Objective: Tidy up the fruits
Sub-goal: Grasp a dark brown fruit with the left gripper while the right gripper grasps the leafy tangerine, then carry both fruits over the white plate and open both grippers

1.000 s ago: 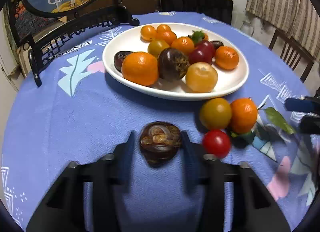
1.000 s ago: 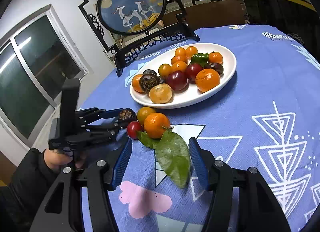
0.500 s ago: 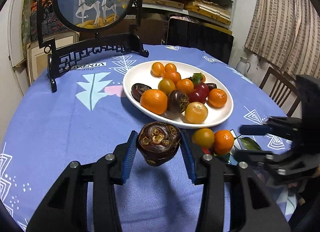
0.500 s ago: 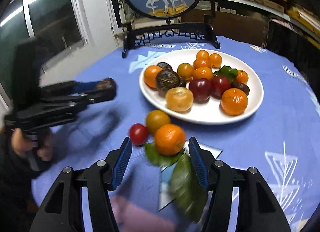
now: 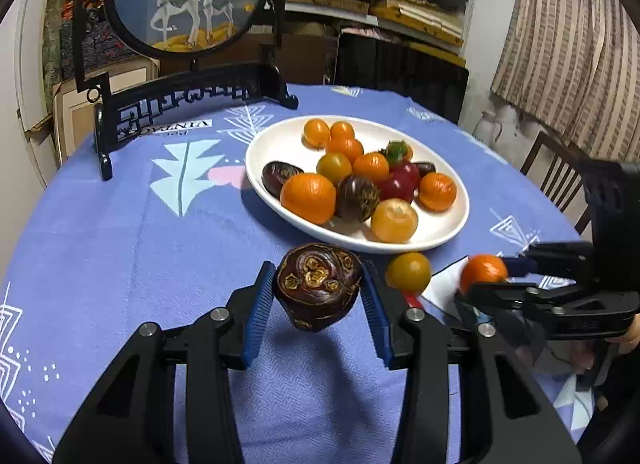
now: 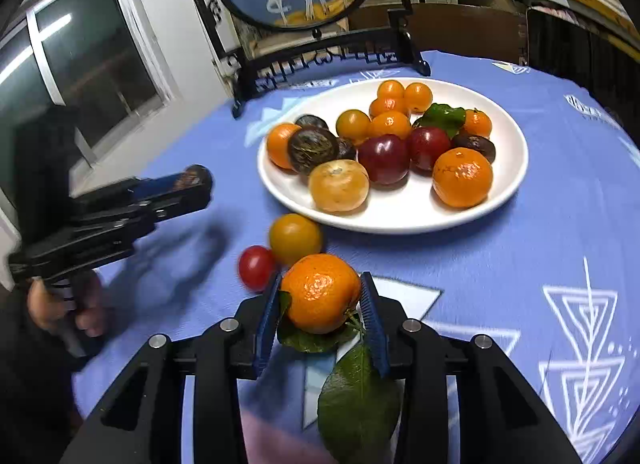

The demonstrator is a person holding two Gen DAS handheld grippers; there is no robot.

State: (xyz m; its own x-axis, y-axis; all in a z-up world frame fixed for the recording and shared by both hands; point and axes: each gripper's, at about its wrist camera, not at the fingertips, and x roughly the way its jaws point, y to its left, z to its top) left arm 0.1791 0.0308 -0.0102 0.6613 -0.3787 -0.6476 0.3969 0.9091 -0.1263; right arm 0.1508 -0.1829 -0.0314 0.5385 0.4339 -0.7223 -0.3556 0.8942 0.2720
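Beside the plate (image 6: 516, 168), right tongs (image 6: 320, 296) just clenched a leafy tangerine (image 6: 320, 292); left tongs (image 5: 318, 288) grasp a mangosteen (image 5: 318, 286).

Left claw (image 5: 318, 296) clamped and raised; right claw (image 6: 320, 304), angled down, has just been closing.

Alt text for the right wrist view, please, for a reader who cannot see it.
The right gripper is shut on a leafy orange tangerine over a blue patterned tablecloth. Beyond it, a small red tomato and a yellow-orange tomato lie beside a white oval plate heaped with fruit.
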